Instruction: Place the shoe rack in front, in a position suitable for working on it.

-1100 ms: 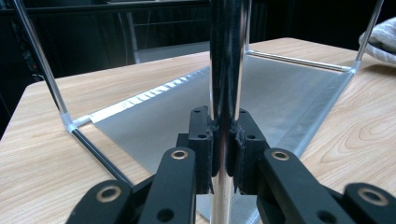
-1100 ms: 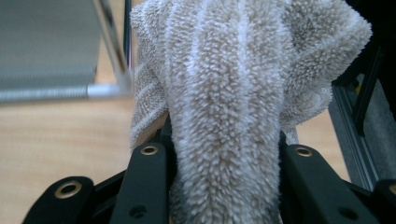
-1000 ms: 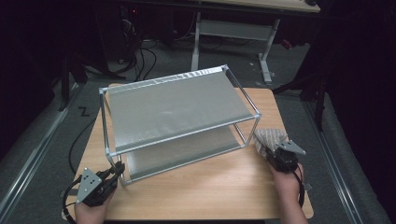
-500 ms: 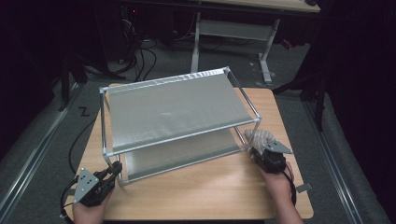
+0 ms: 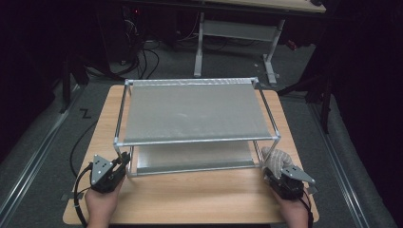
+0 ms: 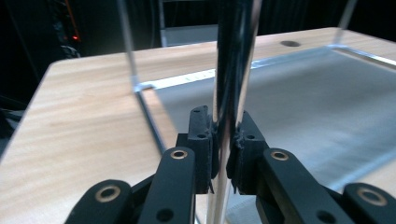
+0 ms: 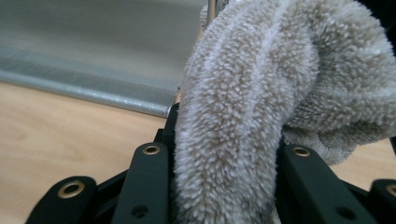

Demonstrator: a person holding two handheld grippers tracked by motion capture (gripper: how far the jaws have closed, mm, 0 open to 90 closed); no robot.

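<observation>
A two-tier metal rack (image 5: 195,111) with grey shelves stands square on the wooden table (image 5: 199,197). My left gripper (image 5: 125,158) is at the rack's front left corner, and in the left gripper view it (image 6: 223,140) is shut on the shiny upright post (image 6: 231,56). My right gripper (image 5: 277,170) sits at the front right corner, beside the post there. It (image 7: 224,144) is shut on a fuzzy beige cloth (image 7: 261,70), which bunches up over its jaws (image 5: 276,159). Beyond the cloth lies the lower shelf (image 7: 93,37).
Bare table wood runs along the front edge between my hands. A strip of table shows left of the rack (image 5: 107,118) and a narrow one at its right. Dark floor, cables and another table's legs (image 5: 199,47) lie beyond the far edge.
The rack has swung from a skewed stance to square with the table. My left gripper went forward with its post. My right gripper with the cloth came back toward the near edge.
</observation>
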